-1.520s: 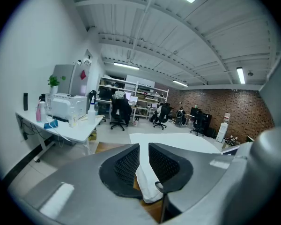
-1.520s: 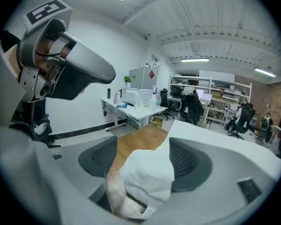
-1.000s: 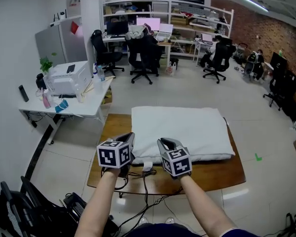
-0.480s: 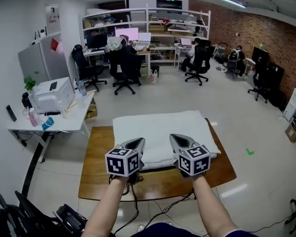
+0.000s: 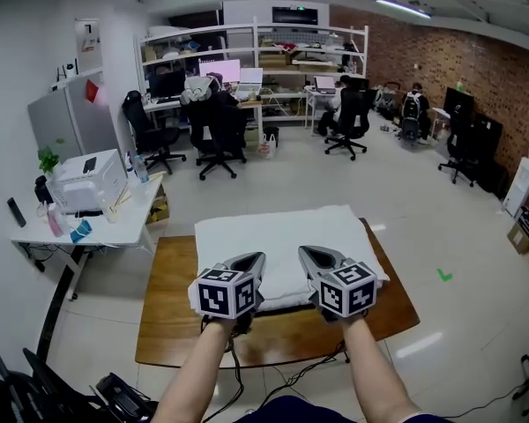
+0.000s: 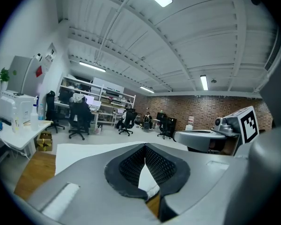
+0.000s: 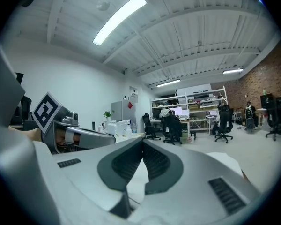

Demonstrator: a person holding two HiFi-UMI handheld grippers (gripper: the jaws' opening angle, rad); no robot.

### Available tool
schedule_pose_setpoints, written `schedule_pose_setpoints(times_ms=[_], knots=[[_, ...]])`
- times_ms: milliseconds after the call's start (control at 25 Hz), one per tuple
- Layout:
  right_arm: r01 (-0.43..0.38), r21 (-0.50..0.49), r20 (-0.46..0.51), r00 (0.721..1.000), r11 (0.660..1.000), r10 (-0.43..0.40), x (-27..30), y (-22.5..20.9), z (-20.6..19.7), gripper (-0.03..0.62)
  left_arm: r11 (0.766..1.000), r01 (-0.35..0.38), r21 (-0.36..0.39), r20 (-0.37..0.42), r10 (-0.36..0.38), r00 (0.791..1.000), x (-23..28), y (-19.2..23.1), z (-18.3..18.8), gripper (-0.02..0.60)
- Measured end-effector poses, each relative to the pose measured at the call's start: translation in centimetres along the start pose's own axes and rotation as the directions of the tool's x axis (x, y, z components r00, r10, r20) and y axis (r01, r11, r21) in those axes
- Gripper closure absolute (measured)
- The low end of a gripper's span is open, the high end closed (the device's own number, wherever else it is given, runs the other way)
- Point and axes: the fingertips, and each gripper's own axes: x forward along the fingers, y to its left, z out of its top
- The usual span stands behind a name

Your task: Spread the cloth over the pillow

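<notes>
A white cloth lies flat over a pillow on the wooden table; I cannot tell cloth from pillow by sight. Both grippers sit side by side at its near edge. My left gripper is shut with its tips meeting, and white fabric shows in the gap behind them. My right gripper is also shut, with white fabric showing behind its tips. In the left gripper view the closed tips point level across the cloth. The right gripper view shows its tips closed the same way.
A white desk with a printer and bottles stands left of the table. Office chairs and shelving line the far wall. Cables hang below the table's near edge. Open floor lies to the right.
Both grippers have risen slightly and drawn closer together at the cloth's near edge. The head view has tilted up, so the table sits lower in the picture.
</notes>
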Motion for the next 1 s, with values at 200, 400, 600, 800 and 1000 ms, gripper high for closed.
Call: schedule_pose_setpoints(times_ms=[200,400,600,800,1000], knots=[[-0.002,0.037,0.036,0.999,0.999,0.000,-0.3,-0.5,-0.3,0.594,0.999,-0.011,-0.039,0.004,0.011,1.000,-0.2,0.5,-0.9,0.580],[-0.008,0.043,0.030,1.000,0.999,0.007,0.2,-0.2,-0.8,0.594,0.999,-0.012,-0.049,0.000,0.012,1.000,-0.2,0.9,-1.3,0.580],[-0.015,0.040,0.029,0.999,0.999,0.014,0.4,0.0,-0.6,0.594,0.999,-0.008,-0.045,0.002,0.009,1.000,-0.3,0.7,-1.1,0.580],[-0.014,0.045,0.023,1.000,0.999,0.013,0.3,0.2,-0.9,0.594,0.999,-0.004,-0.044,0.000,0.004,1.000,-0.4,0.6,-1.0,0.580],[-0.011,0.045,0.013,1.000,0.999,0.010,0.2,0.2,-1.1,0.593,0.999,0.003,-0.041,-0.008,-0.003,1.000,-0.3,0.4,-1.2,0.580]])
